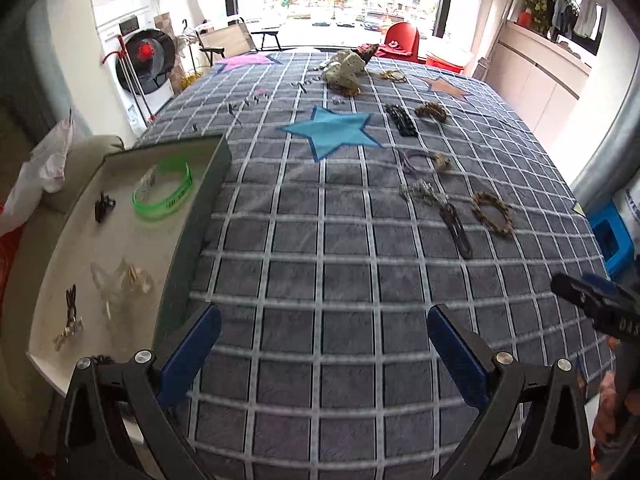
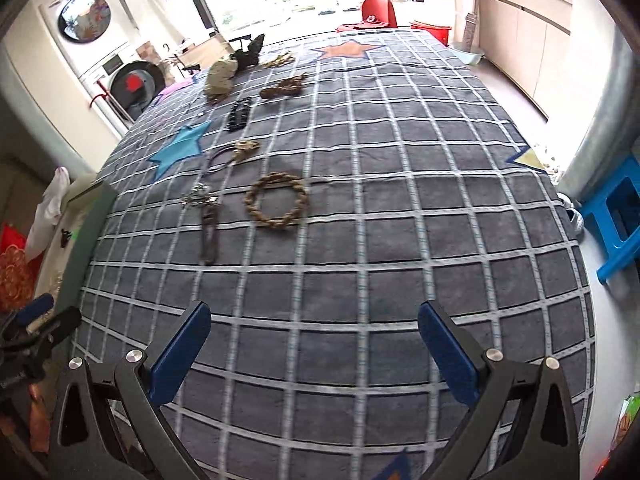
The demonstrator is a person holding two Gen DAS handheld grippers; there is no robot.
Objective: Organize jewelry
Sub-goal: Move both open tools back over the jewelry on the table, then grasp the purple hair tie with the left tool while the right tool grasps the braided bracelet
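Note:
A green-walled box (image 1: 202,196) stands at the left table edge, holding a green bangle (image 1: 164,192), a black clip (image 1: 104,205), a clear clip (image 1: 120,284) and a small metal piece (image 1: 70,316). On the grey checked cloth lie a braided ring (image 2: 276,199), a long dark hair clip (image 2: 209,232), a silver piece (image 2: 200,196), a purple hair tie (image 1: 420,160) and a black clip (image 1: 402,120). My left gripper (image 1: 324,346) is open and empty beside the box. My right gripper (image 2: 314,340) is open and empty, short of the ring.
A cloth bundle (image 1: 346,70) and more hair ornaments (image 1: 431,111) lie at the far end. A blue stool (image 2: 616,220) stands right of the table. A washer stack (image 1: 136,52) stands at the back left. The right gripper shows at the left wrist view's right edge (image 1: 592,304).

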